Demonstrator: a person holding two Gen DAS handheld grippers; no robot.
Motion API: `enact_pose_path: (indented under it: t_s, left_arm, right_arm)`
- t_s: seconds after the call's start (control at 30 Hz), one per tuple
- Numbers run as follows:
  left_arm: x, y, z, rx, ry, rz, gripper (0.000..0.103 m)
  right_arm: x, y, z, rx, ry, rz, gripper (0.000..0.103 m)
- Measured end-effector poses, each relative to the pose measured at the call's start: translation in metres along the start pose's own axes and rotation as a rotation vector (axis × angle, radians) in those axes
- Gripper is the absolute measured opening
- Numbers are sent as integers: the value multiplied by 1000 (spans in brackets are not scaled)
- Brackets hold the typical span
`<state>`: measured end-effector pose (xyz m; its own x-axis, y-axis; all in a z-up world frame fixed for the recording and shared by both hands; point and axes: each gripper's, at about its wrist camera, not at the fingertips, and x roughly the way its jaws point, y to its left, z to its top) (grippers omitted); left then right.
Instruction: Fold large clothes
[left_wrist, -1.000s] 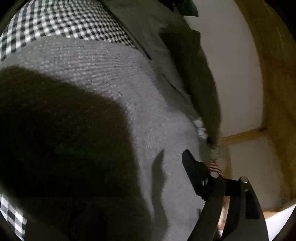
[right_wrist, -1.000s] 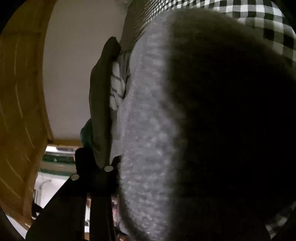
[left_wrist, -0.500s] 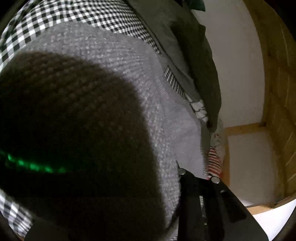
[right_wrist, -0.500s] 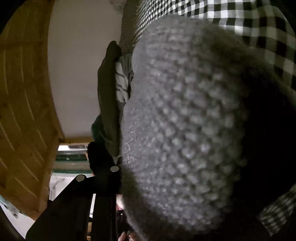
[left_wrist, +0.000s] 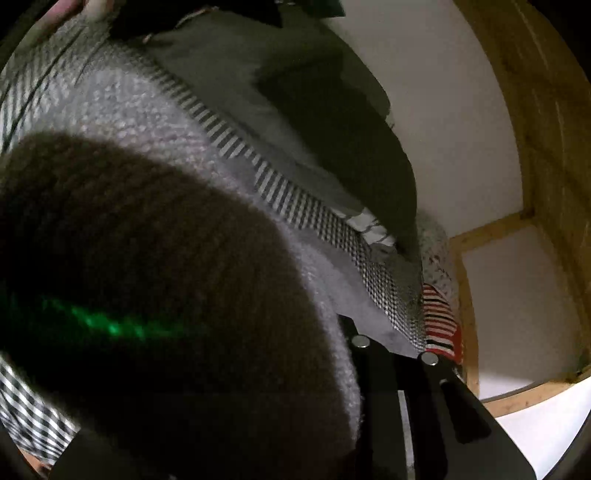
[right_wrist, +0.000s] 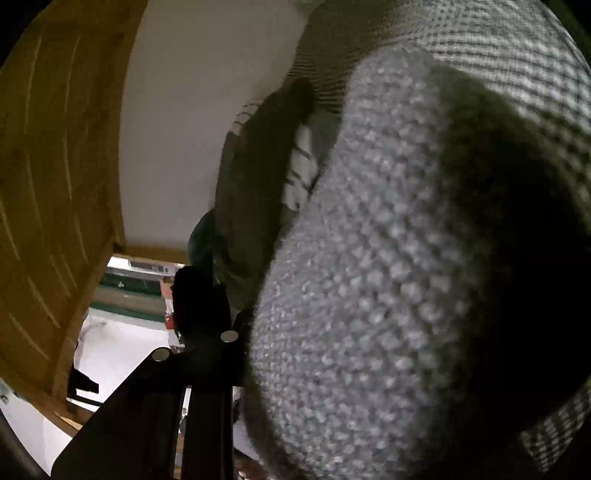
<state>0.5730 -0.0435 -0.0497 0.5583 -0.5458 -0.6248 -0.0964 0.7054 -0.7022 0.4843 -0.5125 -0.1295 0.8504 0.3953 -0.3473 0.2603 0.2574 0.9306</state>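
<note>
In the left wrist view the left gripper (left_wrist: 391, 343) was seen with its fingers drawn narrow, having just been closing, and the grey knitted sweater (left_wrist: 155, 122) was bunched against them; the edge of the knit appeared pinched there, though the pads themselves were hidden by the cloth. In the right wrist view the right gripper (right_wrist: 207, 325) was likewise narrowed after closing, one black finger showing at lower left and the sweater (right_wrist: 369, 277) pressed against its inner side, apparently held.

The step in hand was judged to be the lifting of one edge of the sweater by two corners so that it could be carried over into a fold. For that to be done well, both grips would have to be kept firm and level with each other, the edge kept taut between them, and only the sweater taken, not the checked cloth (left_wrist: 325, 225) beneath it.

The sweater was a thick, coarse-knit, light grey garment, filling the lower left of the left view and the right of the right view, much of it in shadow. It lay on the black-and-white checked cloth, with a heap of other clothes (left_wrist: 343, 140) beyond: dark garments and a red-striped piece (left_wrist: 439, 321). A white wall (right_wrist: 177, 122) and wooden framing (left_wrist: 546, 147) stood behind.
</note>
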Motion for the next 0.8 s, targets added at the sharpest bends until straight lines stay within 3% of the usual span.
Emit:
enact_pose_path:
  t_s: [0.17,0.33,0.63,0.8]
  left_arm:
    - [-1,-43,38,138,4,77,25]
    - [-3,-83,82,215,-26,101,25]
    - [-36,-166,162,298,-133,61,25]
    - [-48,-210,216,315,-196,39,25]
  right_arm:
    - [12,65,30,-157,13,-73,23]
    - [30,120,61,-264,11,-85,23]
    - [37,242,116,-380,-7,-13,23]
    - [69,320,159,-439,-20,24,23]
